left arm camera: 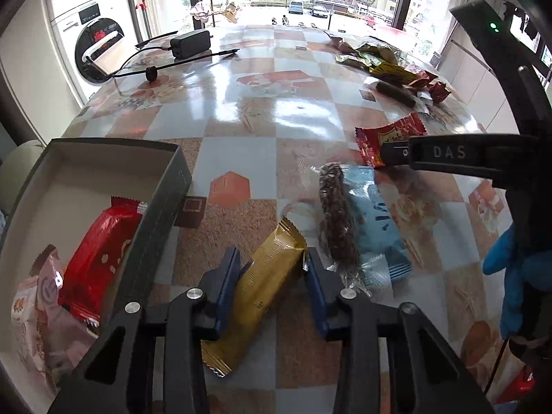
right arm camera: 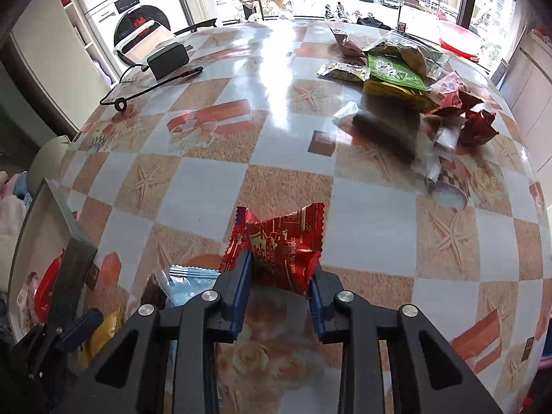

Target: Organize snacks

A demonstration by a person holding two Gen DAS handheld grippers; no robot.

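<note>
"What did the left gripper point(left arm camera: 272, 276) have?"

"A gold snack bar point(left arm camera: 265, 286), lying slantwise between its blue fingers point(left arm camera: 227, 276). The jaws stood close about the wrapper; whether both pads really pressed it could not be told. At nine o'clock from it sat the open box point(left arm camera: 162, 207), with a red packet point(left arm camera: 100, 262) and a pinkish packet point(left arm camera: 41, 314) inside."

"And the right gripper point(right arm camera: 280, 276)?"

"It gripped a red candy packet point(right arm camera: 283, 252), the wrapper pinched and crumpled between narrow jaws, held over the checkered table point(right arm camera: 214, 179)."

"What lay just beyond the gold bar?"

"At one o'clock, a dark brown bar in clear wrap point(left arm camera: 336, 214) resting on a light blue packet point(left arm camera: 376, 220), both on the table."

"Farther out?"

"A loose pile of snacks point(right arm camera: 407, 79) at two o'clock, green, yellow and red wrappers heaped together. At eleven o'clock, well apart, lay a black power adapter point(left arm camera: 191, 43) with its cable point(left arm camera: 179, 63). Beyond the table edge stood a washing machine point(left arm camera: 93, 45)."
</note>
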